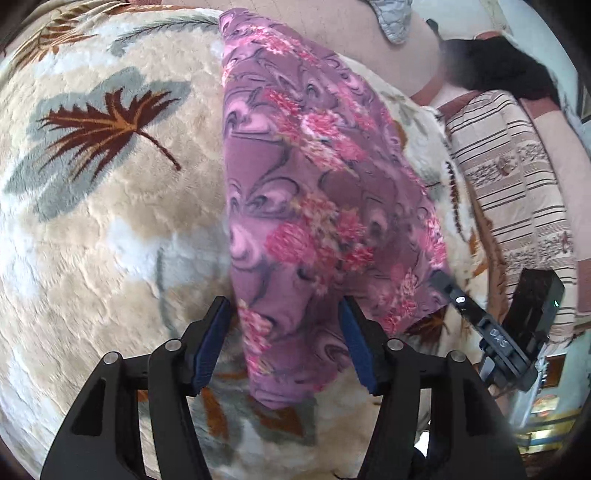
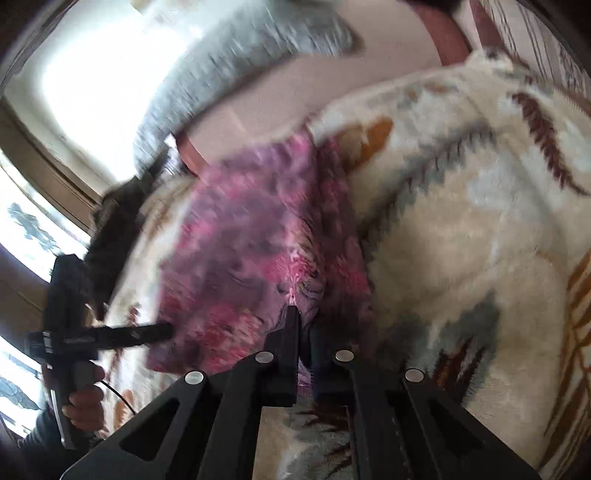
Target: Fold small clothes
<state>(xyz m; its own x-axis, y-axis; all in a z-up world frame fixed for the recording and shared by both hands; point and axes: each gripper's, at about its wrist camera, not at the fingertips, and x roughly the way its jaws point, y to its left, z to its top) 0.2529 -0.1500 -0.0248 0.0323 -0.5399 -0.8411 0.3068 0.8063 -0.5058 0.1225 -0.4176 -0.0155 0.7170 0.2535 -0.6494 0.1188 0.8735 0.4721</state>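
A purple garment with pink flowers (image 1: 306,177) lies lengthwise on a plush cream blanket with leaf patterns (image 1: 110,229). My left gripper (image 1: 284,306) is open, its blue-padded fingers either side of the garment's near end. My right gripper (image 1: 448,286) shows at the right, shut on the garment's right corner. In the right wrist view, which is blurred, my right gripper (image 2: 303,321) is shut on a fold of the garment (image 2: 251,251), and my left gripper (image 2: 162,330) reaches in from the left at the cloth's edge.
A striped brown and cream cushion (image 1: 517,177) lies at the right. A grey quilted pillow (image 1: 395,18) and a dark item (image 1: 498,70) lie at the far side. A bright window (image 2: 92,74) is at the left in the right wrist view.
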